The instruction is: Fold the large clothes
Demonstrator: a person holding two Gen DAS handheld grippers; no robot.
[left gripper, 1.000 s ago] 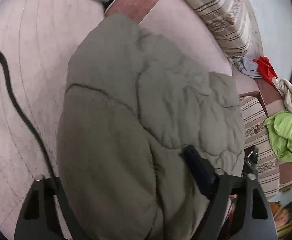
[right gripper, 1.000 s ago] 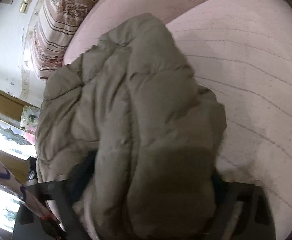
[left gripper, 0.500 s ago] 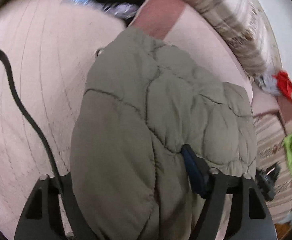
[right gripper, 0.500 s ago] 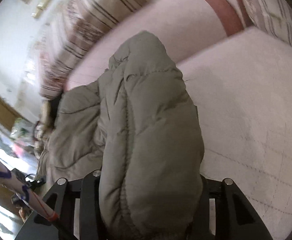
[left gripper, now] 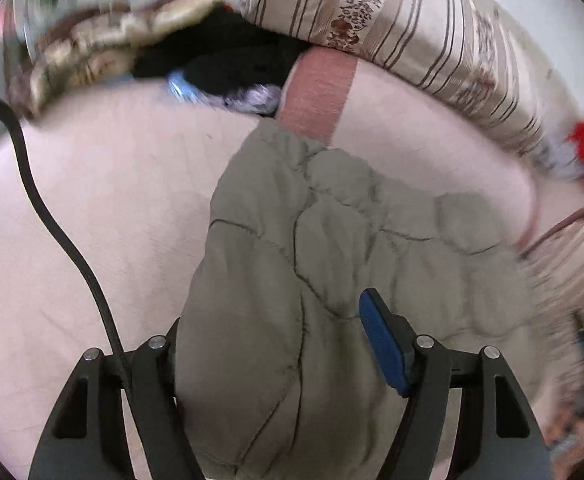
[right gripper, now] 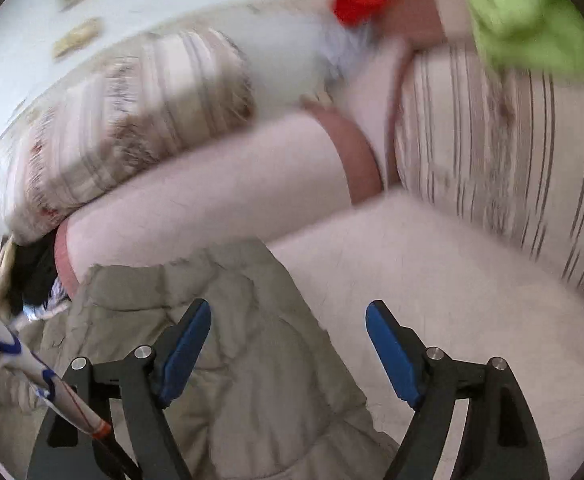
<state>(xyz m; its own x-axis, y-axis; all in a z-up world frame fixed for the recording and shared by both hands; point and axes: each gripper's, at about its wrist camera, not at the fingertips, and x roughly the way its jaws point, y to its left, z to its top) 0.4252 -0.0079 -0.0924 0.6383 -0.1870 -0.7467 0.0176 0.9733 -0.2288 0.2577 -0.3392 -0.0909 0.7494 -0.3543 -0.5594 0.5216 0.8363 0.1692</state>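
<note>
Your left wrist camera looks steeply down from close above the puffy olive-grey quilted jacket [left gripper: 332,280], facing the pale pink mattress [left gripper: 103,208] and its far edge, where the long striped cream bolster cushion [left gripper: 404,28] lies. Your right wrist camera sits close too but tilts flatter, toward the far corner. Both views share the jacket [right gripper: 231,340], mattress [right gripper: 432,280] and bolster [right gripper: 131,120]

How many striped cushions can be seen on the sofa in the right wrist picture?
2. One striped cushion is at the left, behind the grey jacket. The second cushion is at the right, below a green cloth. More may be hidden outside the view.
</note>
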